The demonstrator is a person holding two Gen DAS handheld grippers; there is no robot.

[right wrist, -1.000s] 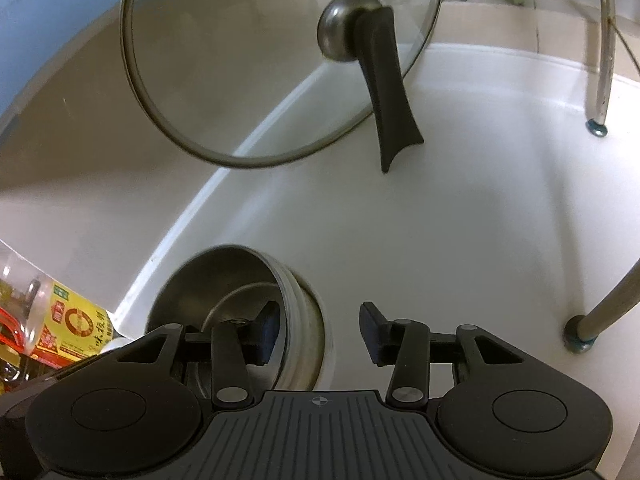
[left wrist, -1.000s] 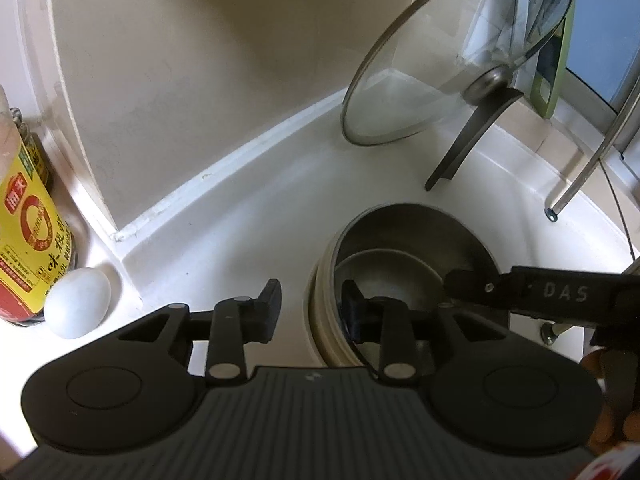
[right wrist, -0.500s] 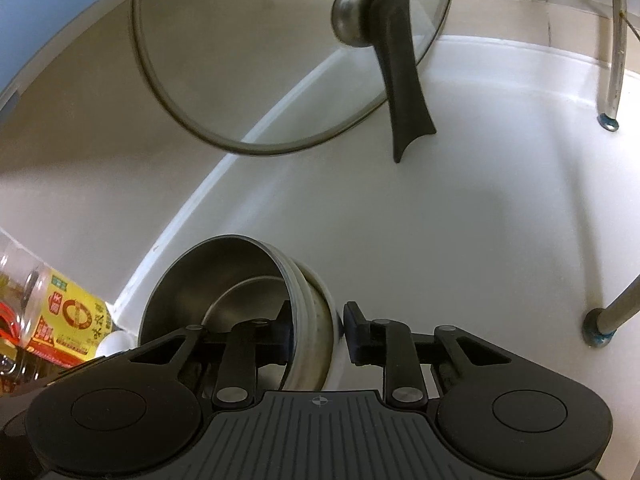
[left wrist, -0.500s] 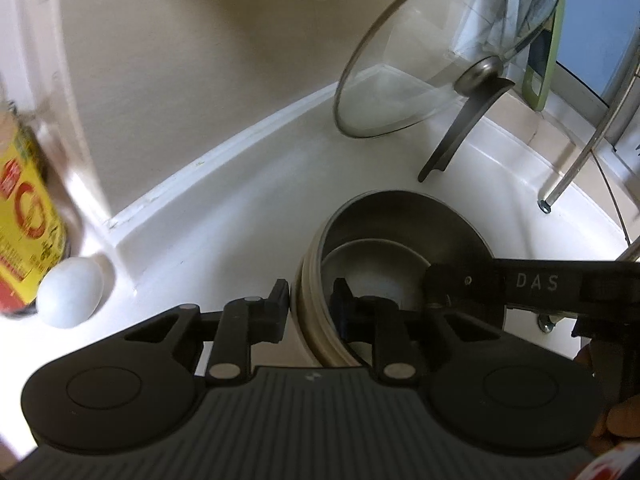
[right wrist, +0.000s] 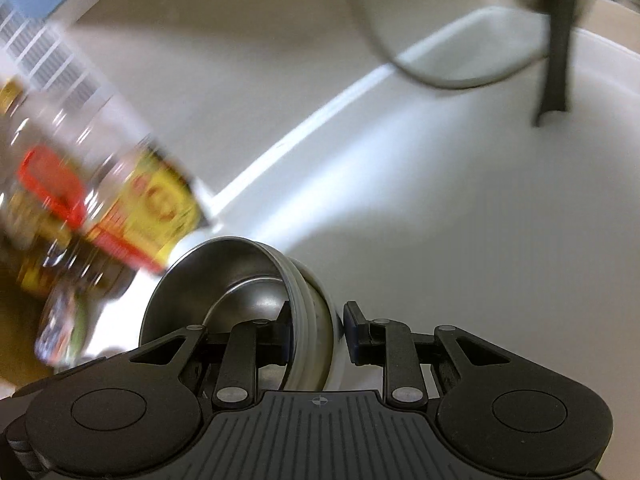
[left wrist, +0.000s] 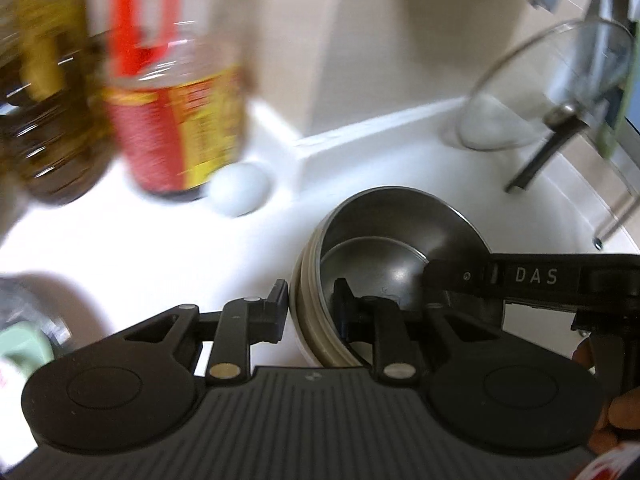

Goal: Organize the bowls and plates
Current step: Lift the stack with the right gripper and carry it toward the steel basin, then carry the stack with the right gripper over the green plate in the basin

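Bottles [left wrist: 176, 120] far left, blurred; egg [left wrist: 239, 189] just beside. Centre: bowl stack [left wrist: 384, 256] over white counter [left wrist: 540, 208], pinched both sides — left gripper [left wrist: 311, 306] just closed on near rim, right gripper [right wrist: 316, 330] just closed on opposite rim. Glass lid [left wrist: 552, 92] leaning far right.

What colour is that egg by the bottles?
Pale bluish white egg, plain; clearest in the left wrist view.

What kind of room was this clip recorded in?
Most likely a home kitchen counter: a glass pot lid leans against the wall, sauce bottles and an egg stand on the white worktop, and nested steel bowls are being carried.
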